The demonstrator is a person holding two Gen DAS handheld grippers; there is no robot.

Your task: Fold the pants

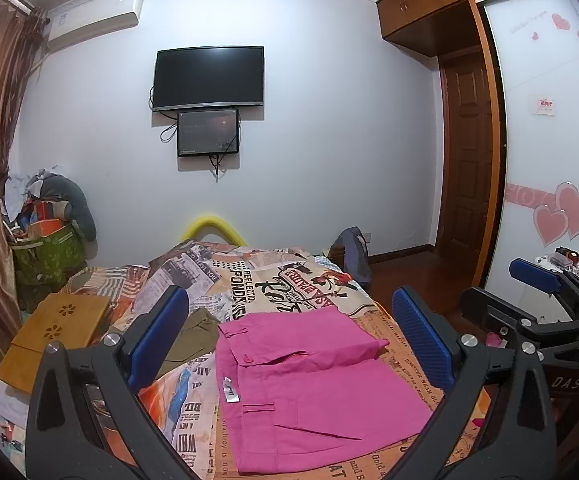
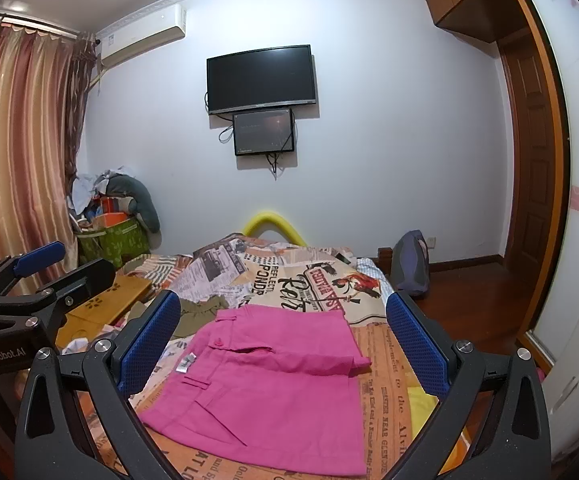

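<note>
The pink pants (image 1: 309, 384) lie folded into a flat rectangle on the bed with the newspaper-print cover (image 1: 281, 280). They also show in the right wrist view (image 2: 265, 384). My left gripper (image 1: 289, 336) is open and empty, held above the pants with its blue pads (image 1: 157, 332) apart. My right gripper (image 2: 285, 336) is open and empty too, also above the pants. The right gripper shows at the right edge of the left wrist view (image 1: 545, 304). The left gripper shows at the left edge of the right wrist view (image 2: 37, 280).
An olive garment (image 1: 189, 340) lies left of the pants. A wooden lap tray (image 1: 49, 332) sits at the bed's left side. A yellow cloth (image 2: 421, 404) lies at the right. A backpack (image 2: 409, 264) stands by the bed's far corner. Wardrobe (image 1: 549, 140) on the right.
</note>
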